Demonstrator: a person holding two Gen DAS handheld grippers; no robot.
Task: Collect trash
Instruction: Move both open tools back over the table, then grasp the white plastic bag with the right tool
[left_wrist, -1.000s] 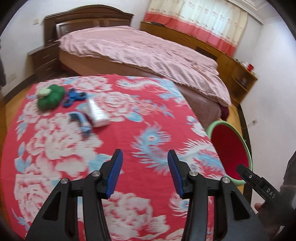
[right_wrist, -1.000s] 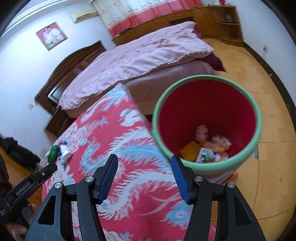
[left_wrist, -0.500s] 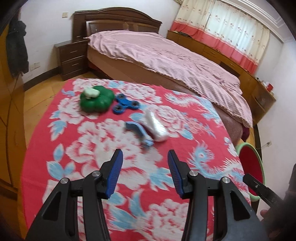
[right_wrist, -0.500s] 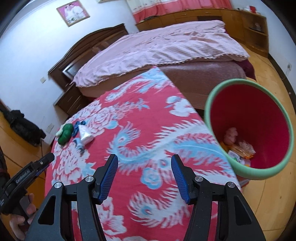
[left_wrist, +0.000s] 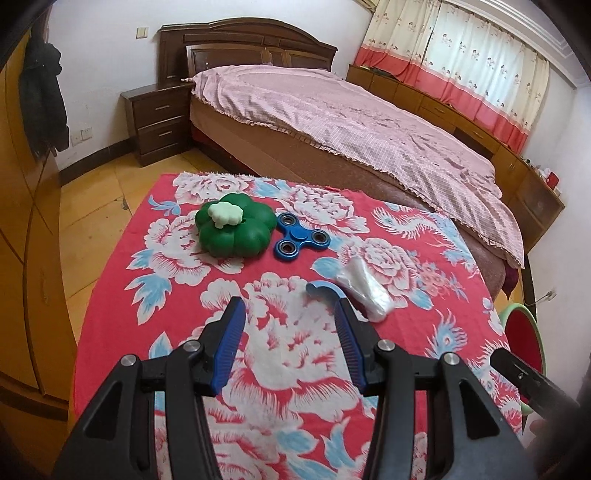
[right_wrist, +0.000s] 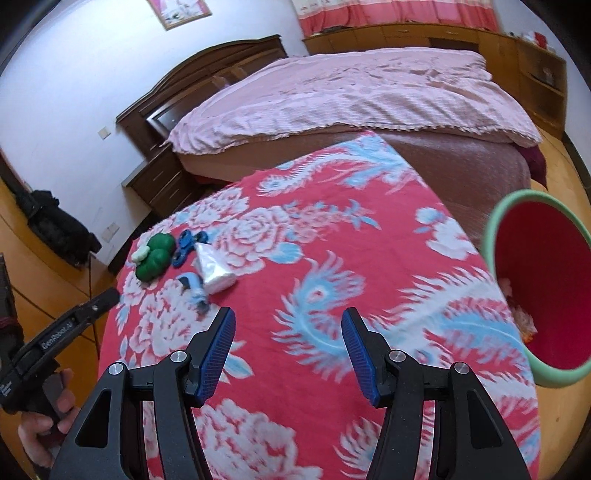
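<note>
Here, over a red floral tablecloth (left_wrist: 295, 369): left gripper (left_wrist: 290, 317) spread wide, nothing between its blue-padded fingers (left_wrist: 232, 332). Just past the right finger, a small light-blue curved plastic scrap (left_wrist: 321, 287), partly hidden behind that finger, touching a crumpled clear plastic wrapper (left_wrist: 364, 288). Farther off, a blue three-lobed fidget spinner (left_wrist: 301, 240) beside a green pumpkin-shaped toy with a pale top (left_wrist: 234, 229). Right gripper (right_wrist: 288, 332) likewise spread and holding nothing, above bare cloth, well apart from the scraps. At the table's right edge, a red trash bin with a mint-green rim (right_wrist: 495, 221), litter inside. Behind, a pink-covered bed (left_wrist: 351, 122).
</note>
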